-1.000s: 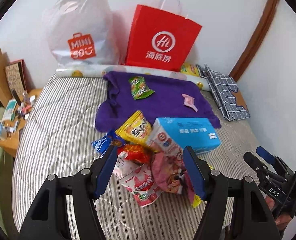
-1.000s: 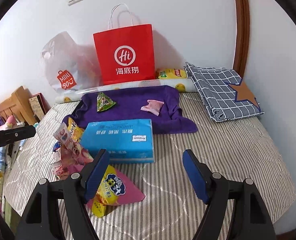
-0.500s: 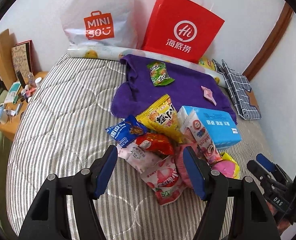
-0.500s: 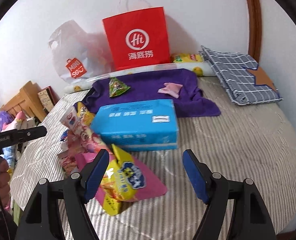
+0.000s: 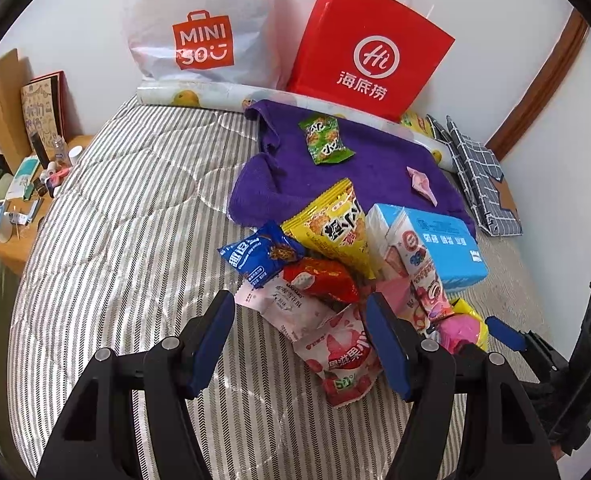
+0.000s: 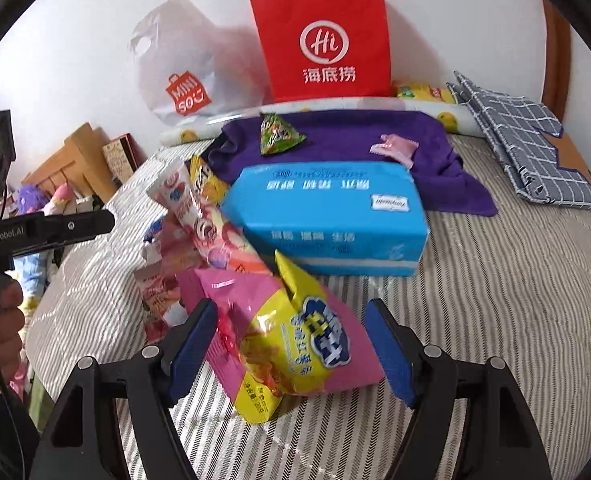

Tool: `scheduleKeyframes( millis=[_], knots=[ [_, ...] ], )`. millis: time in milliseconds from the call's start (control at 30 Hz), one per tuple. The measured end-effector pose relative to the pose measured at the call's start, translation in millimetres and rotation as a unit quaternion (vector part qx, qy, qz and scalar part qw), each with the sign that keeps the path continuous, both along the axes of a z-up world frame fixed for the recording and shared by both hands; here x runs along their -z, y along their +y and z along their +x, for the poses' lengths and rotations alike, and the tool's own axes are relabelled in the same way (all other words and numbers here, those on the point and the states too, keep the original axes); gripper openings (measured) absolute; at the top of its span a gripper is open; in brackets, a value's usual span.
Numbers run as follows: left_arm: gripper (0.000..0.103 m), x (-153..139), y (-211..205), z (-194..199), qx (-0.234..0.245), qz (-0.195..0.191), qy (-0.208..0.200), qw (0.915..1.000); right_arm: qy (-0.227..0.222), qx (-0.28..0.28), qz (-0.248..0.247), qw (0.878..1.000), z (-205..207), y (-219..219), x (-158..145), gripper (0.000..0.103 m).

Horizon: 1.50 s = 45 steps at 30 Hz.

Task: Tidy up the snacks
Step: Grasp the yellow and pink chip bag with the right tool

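The left tongs are wide apart and hold nothing. They hang over a pile of snacks on the striped bed. The right tongs are wide too, with a pink and yellow snack bag lying between the fingers, not squeezed. A blue tissue pack sits just behind the pile. A green snack lies on the purple towel.

Two bags, one tissue pack
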<state>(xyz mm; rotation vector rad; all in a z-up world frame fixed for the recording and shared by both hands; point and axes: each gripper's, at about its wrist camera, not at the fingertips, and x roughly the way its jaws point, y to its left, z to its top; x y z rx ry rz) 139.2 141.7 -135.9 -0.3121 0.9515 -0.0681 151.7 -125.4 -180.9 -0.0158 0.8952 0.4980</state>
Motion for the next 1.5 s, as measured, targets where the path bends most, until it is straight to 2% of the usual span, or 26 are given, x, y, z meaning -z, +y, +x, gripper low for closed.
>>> scheduleKeyframes(
  millis=[200, 433, 567, 667, 733, 900, 1267, 1500],
  knots=[
    [0.067, 6, -2, 2, 0.001, 0.002, 0.006, 1.0, 0.009, -0.013, -0.012, 1.0, 2, 6, 11, 0.075],
    [0.067, 11, -3, 3, -0.003, 0.005, 0.014, 0.9999, 0.002, -0.019, -0.017, 1.0, 5, 9, 17, 0.082],
    [0.067, 15, -3, 4, -0.006, 0.005, 0.019, 0.9998, -0.009, -0.028, -0.019, 0.999, 3, 8, 17, 0.082],
    [0.067, 19, -4, 4, -0.008, 0.005, 0.022, 0.9997, -0.025, -0.035, -0.021, 0.999, -1, 8, 14, 0.075],
    [0.067, 21, -5, 4, -0.011, 0.008, 0.025, 0.9996, -0.037, -0.036, -0.025, 0.998, -5, 8, 12, 0.063],
    [0.067, 25, -7, 6, -0.018, 0.007, 0.029, 0.9994, -0.037, -0.042, -0.007, 0.998, -8, -2, 6, 0.051],
    [0.067, 28, -26, 17, -0.009, -0.006, 0.031, 0.9994, -0.058, -0.007, 0.013, 0.998, -16, -43, -13, 0.045],
    [0.067, 26, -36, 21, -0.005, 0.005, 0.028, 0.9996, -0.068, 0.049, -0.009, 0.996, -7, -85, -22, 0.045]
  ],
)
